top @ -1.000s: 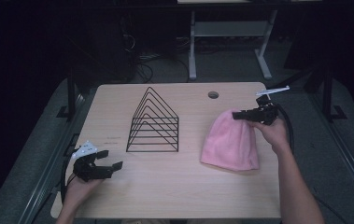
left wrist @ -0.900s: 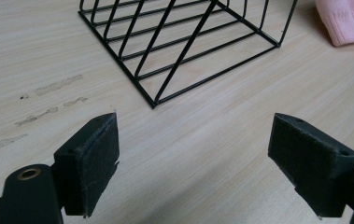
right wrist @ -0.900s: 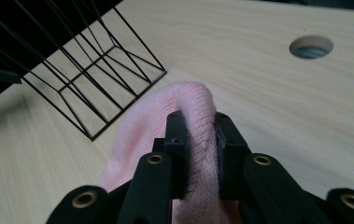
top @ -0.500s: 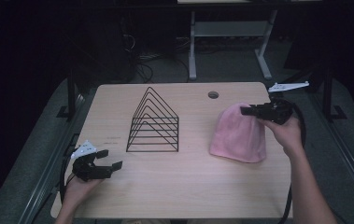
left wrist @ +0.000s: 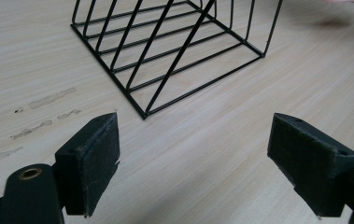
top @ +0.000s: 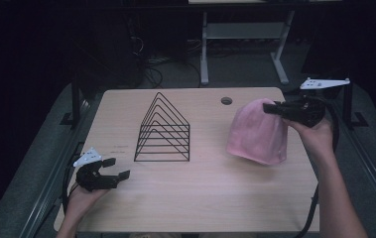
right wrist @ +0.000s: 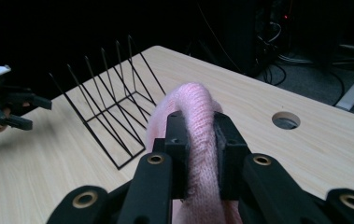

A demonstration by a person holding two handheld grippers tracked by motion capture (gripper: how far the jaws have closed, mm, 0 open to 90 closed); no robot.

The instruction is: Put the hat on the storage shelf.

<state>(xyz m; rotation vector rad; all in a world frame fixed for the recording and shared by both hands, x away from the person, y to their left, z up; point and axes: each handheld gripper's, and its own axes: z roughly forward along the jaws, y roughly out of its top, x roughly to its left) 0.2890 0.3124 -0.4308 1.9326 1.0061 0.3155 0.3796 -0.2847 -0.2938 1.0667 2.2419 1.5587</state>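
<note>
Pink hat (top: 256,133) — pinched in right hand-held gripper (top: 271,107), hanging.

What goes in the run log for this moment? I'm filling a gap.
right gripper: shut on pink hat, hat off the table | left gripper: open, idle | wire rack: empty

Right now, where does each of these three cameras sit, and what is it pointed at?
High view: above the person's side, looking down on the table, both forearms, left gripper, right gripper.
Left gripper view: between open jaws, facing the wire rack.
Right gripper view: jaws pinching the pink hat.
All three share the rack.
</note>
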